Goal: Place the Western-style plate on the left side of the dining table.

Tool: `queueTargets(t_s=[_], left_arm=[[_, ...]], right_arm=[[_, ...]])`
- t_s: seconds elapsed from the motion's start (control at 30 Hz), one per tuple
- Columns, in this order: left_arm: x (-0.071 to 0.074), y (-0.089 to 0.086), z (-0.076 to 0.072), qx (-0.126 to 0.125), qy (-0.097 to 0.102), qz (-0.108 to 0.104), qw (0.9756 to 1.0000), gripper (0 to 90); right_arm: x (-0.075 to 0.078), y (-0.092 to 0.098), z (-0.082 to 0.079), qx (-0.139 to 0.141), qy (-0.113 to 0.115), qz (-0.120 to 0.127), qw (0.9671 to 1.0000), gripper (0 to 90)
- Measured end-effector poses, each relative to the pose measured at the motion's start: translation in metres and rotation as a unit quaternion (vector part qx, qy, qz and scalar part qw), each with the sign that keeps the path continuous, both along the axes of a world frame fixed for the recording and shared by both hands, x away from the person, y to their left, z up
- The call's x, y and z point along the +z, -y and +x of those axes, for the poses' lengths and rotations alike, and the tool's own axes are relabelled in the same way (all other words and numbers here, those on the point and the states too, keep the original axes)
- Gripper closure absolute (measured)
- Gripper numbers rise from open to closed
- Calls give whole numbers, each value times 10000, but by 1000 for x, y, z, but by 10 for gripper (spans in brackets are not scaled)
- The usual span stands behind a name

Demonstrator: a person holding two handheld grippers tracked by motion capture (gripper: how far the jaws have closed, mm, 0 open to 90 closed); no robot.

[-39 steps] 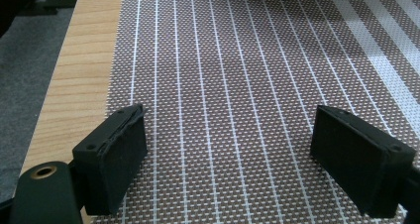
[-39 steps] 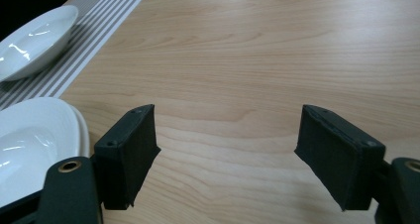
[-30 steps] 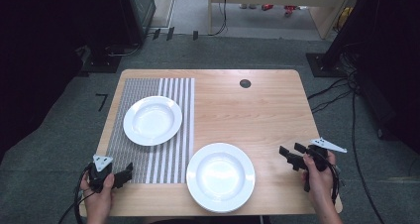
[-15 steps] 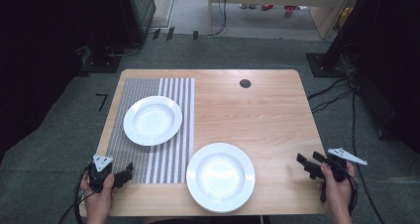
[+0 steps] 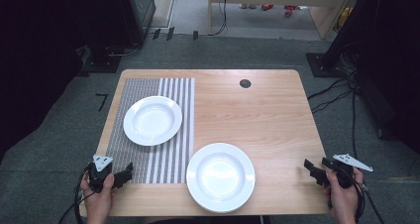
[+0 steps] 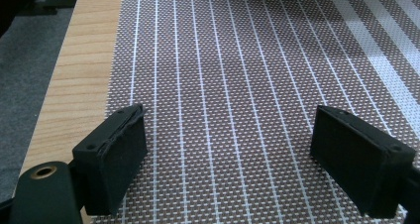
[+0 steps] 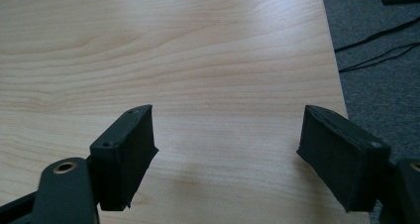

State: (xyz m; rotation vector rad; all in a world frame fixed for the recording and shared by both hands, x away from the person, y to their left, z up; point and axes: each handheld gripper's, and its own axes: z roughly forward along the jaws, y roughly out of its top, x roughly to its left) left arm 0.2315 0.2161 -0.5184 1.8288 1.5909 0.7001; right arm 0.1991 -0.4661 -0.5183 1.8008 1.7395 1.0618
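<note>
1. Plate, white and empty, sits on the striped placemat.
2. Second plate, also empty, lies on bare table near its front edge.
3. Left gripper over the mat, jaws apart.
4. Right gripper at the table's right edge, jaws apart.

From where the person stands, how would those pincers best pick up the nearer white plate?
Probably by its rim. The nearer plate lies flat on bare wood, so only its thin raised edge offers a hold. The open right gripper could come in low from the plate's right, one finger over and one under.
</note>
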Motion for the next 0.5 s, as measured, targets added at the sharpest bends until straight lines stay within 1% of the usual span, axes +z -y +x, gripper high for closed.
queueTargets(t_s=[0.13,0.3,0.37,0.5], left_arm=[[0,0,0,0,0,-1,10000,141],[0,0,0,-1,1,0,10000,141],[0,0,0,-1,0,0,10000,141],[0,0,0,-1,0,1,10000,141]], right_arm=[[-4,-3,1,38,-93,-77,9999,207],[-6,-8,1,50,-34,-293,9996,195],[-6,-11,1,76,-53,-384,9992,181],[-6,-12,1,95,-45,-407,9991,176]])
